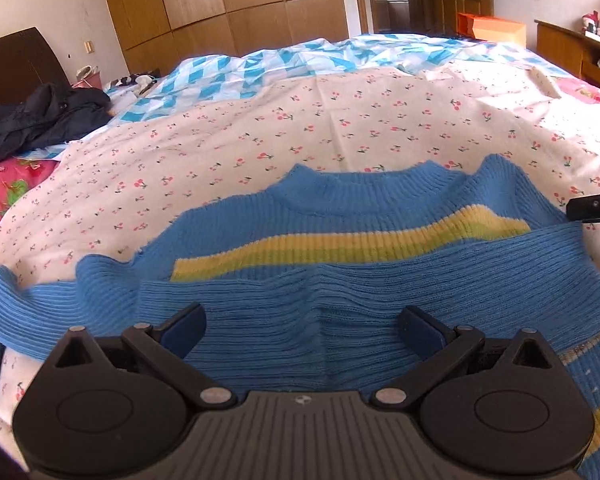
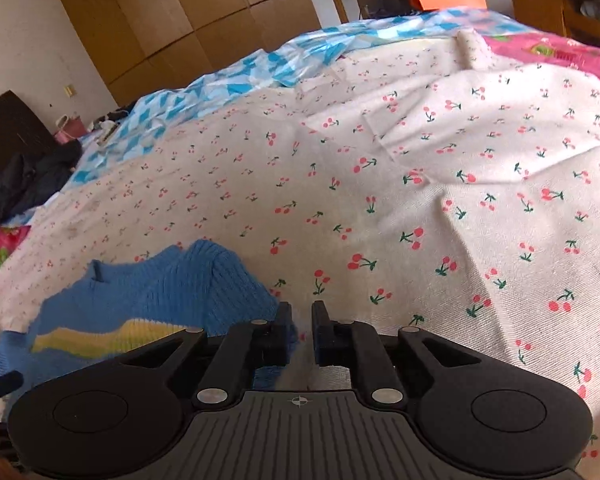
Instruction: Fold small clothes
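Note:
A small blue knit sweater (image 1: 340,280) with a yellow-green stripe lies flat on the cherry-print sheet (image 1: 300,128), collar away from me, with blue folds across its chest. My left gripper (image 1: 300,330) is open and empty, low over the sweater's middle. My right gripper (image 2: 302,330) has its jaws nearly together with a narrow gap, nothing visibly between them. It sits just right of the sweater's edge (image 2: 172,292), and part of it shows at the right edge of the left wrist view (image 1: 596,202).
A blue-white patterned quilt (image 1: 280,68) lies behind the sheet. A dark jacket (image 1: 40,120) is piled at the far left by a dark headboard. Wooden wardrobes (image 1: 228,8), an orange box (image 1: 492,28) and a wooden shelf unit (image 1: 568,52) stand beyond the bed.

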Tool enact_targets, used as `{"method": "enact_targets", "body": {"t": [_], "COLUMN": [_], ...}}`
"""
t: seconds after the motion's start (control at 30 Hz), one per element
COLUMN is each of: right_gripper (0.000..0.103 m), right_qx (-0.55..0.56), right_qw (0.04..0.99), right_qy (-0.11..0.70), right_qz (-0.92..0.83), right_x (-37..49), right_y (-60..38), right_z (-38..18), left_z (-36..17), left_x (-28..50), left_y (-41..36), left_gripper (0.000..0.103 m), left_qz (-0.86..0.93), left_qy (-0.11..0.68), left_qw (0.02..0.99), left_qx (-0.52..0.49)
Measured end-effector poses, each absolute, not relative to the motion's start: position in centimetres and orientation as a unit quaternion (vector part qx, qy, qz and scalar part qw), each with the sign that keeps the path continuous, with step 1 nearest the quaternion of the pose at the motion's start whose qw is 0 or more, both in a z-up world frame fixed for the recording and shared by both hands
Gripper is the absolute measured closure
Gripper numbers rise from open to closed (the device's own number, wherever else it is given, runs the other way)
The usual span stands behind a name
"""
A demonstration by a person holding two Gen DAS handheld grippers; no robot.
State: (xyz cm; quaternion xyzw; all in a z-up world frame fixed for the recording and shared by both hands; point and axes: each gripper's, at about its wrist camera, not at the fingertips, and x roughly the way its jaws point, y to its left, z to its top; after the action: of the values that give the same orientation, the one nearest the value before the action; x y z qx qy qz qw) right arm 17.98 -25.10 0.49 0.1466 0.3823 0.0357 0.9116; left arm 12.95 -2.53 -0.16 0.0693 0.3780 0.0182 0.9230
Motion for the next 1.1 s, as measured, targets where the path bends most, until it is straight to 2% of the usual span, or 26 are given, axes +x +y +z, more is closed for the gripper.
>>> {"method": "enact_targets", "body": {"t": [0.07,0.13,0.17,0.2,0.27,0.33,0.37,0.4,0.5,0.57,0.63,0.73,0.8,0.87,1.03,1.1], "right_gripper": [0.087,0.074,0.061,0.057,0.057,0.063,0.080,0.087,0.090,0.089,0.083,0.079,0.062,0.049,0.049,0.056], "right_qx": [0.145,0.151,0.150,0.148,0.147,0.122,0.106,0.092,0.062,0.067,0.075,0.048,0.027,0.016,-0.039,-0.074], "right_qw": [0.920,0.921,0.916,0.909,0.902,0.889,0.886,0.883,0.888,0.888,0.887,0.898,0.909,0.910,0.888,0.876], "right_qy": [0.359,0.350,0.361,0.373,0.380,0.414,0.428,0.439,0.442,0.446,0.447,0.427,0.402,0.391,0.418,0.445], "right_qz": [0.049,0.077,0.095,0.113,0.140,0.153,0.144,0.140,0.112,0.091,0.089,0.096,0.104,0.137,0.186,0.170], "right_x": [18.1,19.1,20.2,21.5,23.5,25.2,25.4,25.3,23.9,23.5,23.7,23.8,24.0,24.8,27.5,28.3], "right_y": [-24.7,-24.1,-23.6,-23.1,-22.4,-21.7,-21.5,-21.5,-22.2,-22.7,-22.3,-20.6,-19.3,-17.7,-11.8,-10.3], "right_z": [1.4,2.0,2.0,1.9,1.3,0.5,0.3,0.2,0.7,0.5,0.6,2.2,3.7,4.7,2.8,0.7], "left_z": [0.2,0.5,0.7,0.8,1.0,1.2,1.2,1.2,0.6,-0.3,-0.9,-0.4,0.1,0.5,0.3,-0.5], "left_x": [12.9,12.9,12.8,12.7,12.5,12.2,12.1,12.0,12.2,12.6,12.6,11.8,11.6,11.6,12.0,12.2], "left_y": [-1.9,-1.3,-1.1,-1.0,-0.6,-0.4,-0.3,-0.3,-0.1,0.2,0.5,1.1,1.6,2.3,3.5,4.0], "left_gripper": [0.000,0.000,0.000,0.000,0.000,0.000,0.000,0.000,0.000,0.000,0.000,0.000,0.000,0.000,0.000,0.000], "left_qz": [0.018,0.017,0.017,0.018,0.018,0.019,0.019,0.020,0.026,0.033,0.034,0.035,0.041,0.044,0.055,0.064], "left_qy": [0.373,0.368,0.365,0.362,0.357,0.350,0.346,0.342,0.341,0.357,0.369,0.364,0.355,0.351,0.344,0.353], "left_qw": [0.926,0.928,0.929,0.931,0.933,0.936,0.937,0.938,0.938,0.932,0.928,0.930,0.933,0.935,0.937,0.933], "left_qx": [0.063,0.056,0.052,0.048,0.041,0.038,0.040,0.043,0.052,0.046,0.037,0.033,0.031,0.018,0.009,0.017]}}
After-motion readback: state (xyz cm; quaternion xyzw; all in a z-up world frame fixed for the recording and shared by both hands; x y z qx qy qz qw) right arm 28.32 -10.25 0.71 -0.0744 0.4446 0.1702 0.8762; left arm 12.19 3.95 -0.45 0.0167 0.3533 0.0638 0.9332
